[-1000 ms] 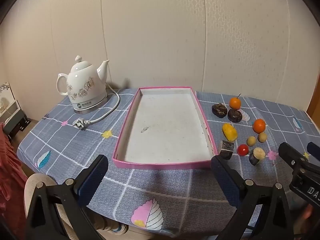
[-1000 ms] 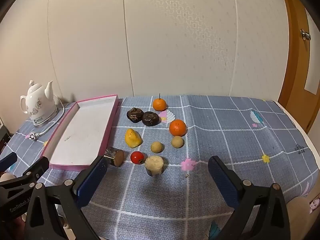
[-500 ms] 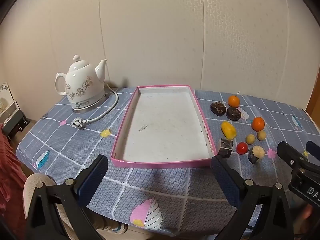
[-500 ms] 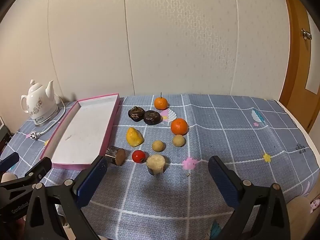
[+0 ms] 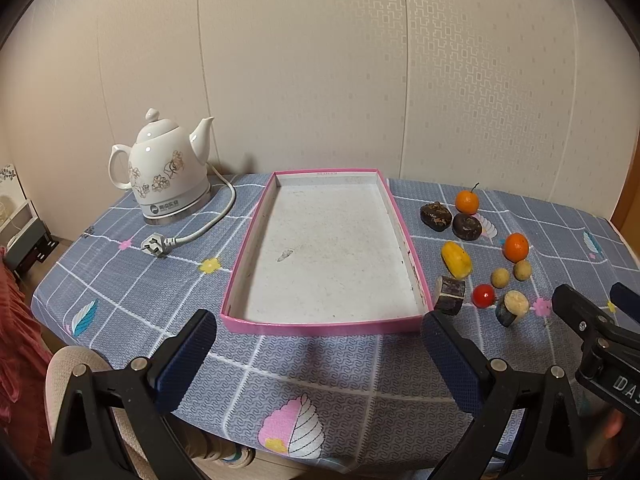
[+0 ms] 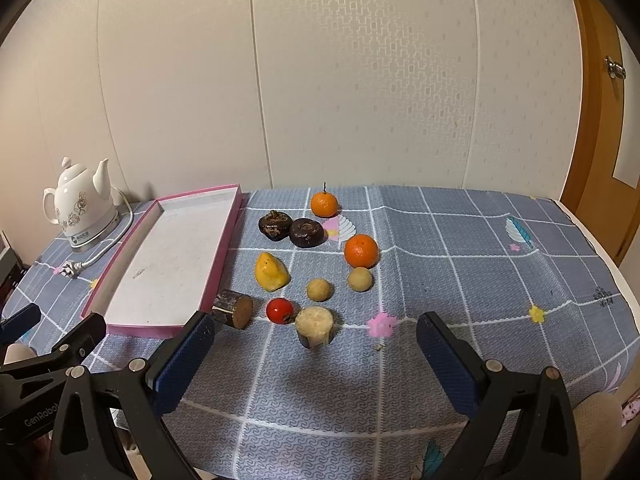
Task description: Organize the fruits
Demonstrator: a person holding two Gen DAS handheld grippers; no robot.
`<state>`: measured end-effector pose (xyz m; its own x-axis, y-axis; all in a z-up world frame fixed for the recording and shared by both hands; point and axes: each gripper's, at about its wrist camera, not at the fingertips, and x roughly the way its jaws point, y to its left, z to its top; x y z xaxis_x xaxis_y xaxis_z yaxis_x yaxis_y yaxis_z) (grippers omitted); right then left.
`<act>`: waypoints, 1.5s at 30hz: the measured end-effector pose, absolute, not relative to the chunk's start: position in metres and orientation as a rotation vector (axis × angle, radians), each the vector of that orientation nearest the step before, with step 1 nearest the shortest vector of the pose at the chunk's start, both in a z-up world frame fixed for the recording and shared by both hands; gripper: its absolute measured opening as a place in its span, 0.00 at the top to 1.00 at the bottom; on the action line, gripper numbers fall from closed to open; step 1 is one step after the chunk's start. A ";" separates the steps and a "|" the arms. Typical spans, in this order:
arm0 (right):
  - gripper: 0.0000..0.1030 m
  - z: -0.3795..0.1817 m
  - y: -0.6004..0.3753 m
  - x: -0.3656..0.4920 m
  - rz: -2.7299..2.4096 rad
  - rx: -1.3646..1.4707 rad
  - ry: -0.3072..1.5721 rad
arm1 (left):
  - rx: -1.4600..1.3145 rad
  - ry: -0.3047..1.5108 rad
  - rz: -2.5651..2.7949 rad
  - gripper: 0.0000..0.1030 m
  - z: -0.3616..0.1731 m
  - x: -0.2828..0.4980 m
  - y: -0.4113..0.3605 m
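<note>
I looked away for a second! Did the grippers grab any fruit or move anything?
No fruit was grabbed or moved. The left gripper and right gripper stayed open and empty; both only crept a little nearer the table, so everything looks slightly bigger. The pink tray still holds nothing, the fruits, like the red tomato, lie where they were, and the kettle hasn't budged.

Each hand-held gripper, left [image 5: 318, 354] and right [image 6: 314, 356], was built of black plastic arms with silver screws at the joints. The fingers [image 6: 182, 356] carried dark blue, finely ribbed pads. White lettering reading "GenRobot" marked the left one's black body, seen from the right wrist.
</note>
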<state>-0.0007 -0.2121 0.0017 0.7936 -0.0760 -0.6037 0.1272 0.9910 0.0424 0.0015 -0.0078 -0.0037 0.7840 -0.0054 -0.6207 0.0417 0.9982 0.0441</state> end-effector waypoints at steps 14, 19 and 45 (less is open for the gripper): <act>0.00 0.000 -0.212 0.000 -0.104 0.084 0.652 | 0.056 0.677 -0.024 0.00 -0.007 0.002 -0.012; 0.00 -0.001 -0.212 0.000 -0.103 0.085 0.655 | 0.056 0.681 -0.026 0.00 -0.006 0.003 -0.011; 0.00 -0.002 -0.214 0.002 -0.100 0.096 0.665 | 0.053 0.694 -0.029 0.00 -0.008 0.006 -0.012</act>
